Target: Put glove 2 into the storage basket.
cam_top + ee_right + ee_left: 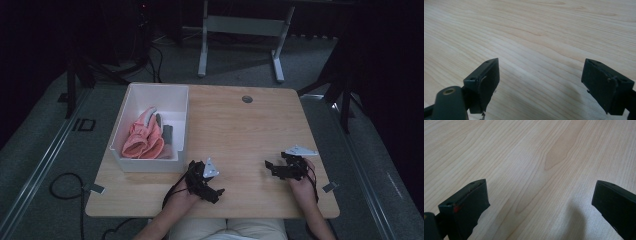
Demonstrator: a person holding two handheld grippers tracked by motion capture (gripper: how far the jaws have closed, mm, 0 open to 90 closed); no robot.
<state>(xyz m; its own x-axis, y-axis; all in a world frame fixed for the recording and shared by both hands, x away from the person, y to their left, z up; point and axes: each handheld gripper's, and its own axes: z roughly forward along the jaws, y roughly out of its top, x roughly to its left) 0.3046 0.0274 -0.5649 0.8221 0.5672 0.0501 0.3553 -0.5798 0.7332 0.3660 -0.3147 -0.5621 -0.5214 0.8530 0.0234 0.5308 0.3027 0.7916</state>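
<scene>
A white bin (131, 107) stands at the left of the wooden table (235, 130), holding pink and grey cloth items (145, 137). My left gripper (214, 192) rests low over the table near its front edge, right of the bin, pointing right. Its jaws stand wide apart with only bare wood between them (541, 202). My right gripper (270, 167) sits at the front right, pointing left, also open over bare wood (540, 80). Neither holds anything.
A round grommet (247, 99) is set in the table's far edge. A white desk frame (240, 30) stands on the floor beyond. Cables (65, 187) lie on the carpet at the left. Bare wood lies between the bin and the grippers.
</scene>
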